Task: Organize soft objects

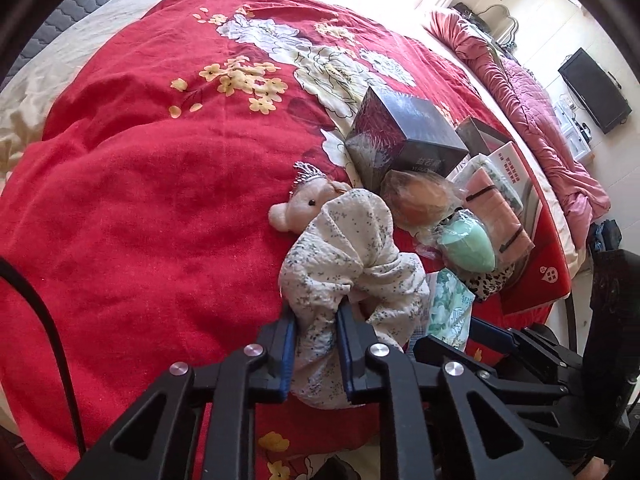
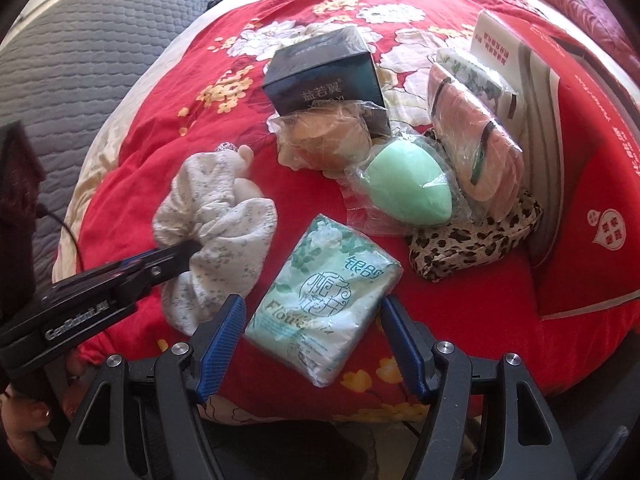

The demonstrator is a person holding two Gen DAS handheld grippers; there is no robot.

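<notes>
- White speckled crumpled cloth [image 1: 352,256]: on red floral bedspread [image 1: 140,200], pinched in left gripper [image 1: 316,344], jaws clamped on its folds.
- Mint-green tissue pack [image 2: 328,300]: flat on bedspread, between wide-open right gripper [image 2: 312,344] jaws, pads not pressing.
- Just beyond: green egg-shaped sponge [image 2: 408,180] in clear wrap, dark box [image 2: 324,76].

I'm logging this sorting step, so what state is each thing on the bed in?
Left gripper: shut on the scrunchie.
Scrunchie: bunched, pinched.
Right gripper: open, astride the tissue pack.
Tissue pack: flat, ungripped.
Green sponge: bagged, loose.
Dark box: closed.
</notes>
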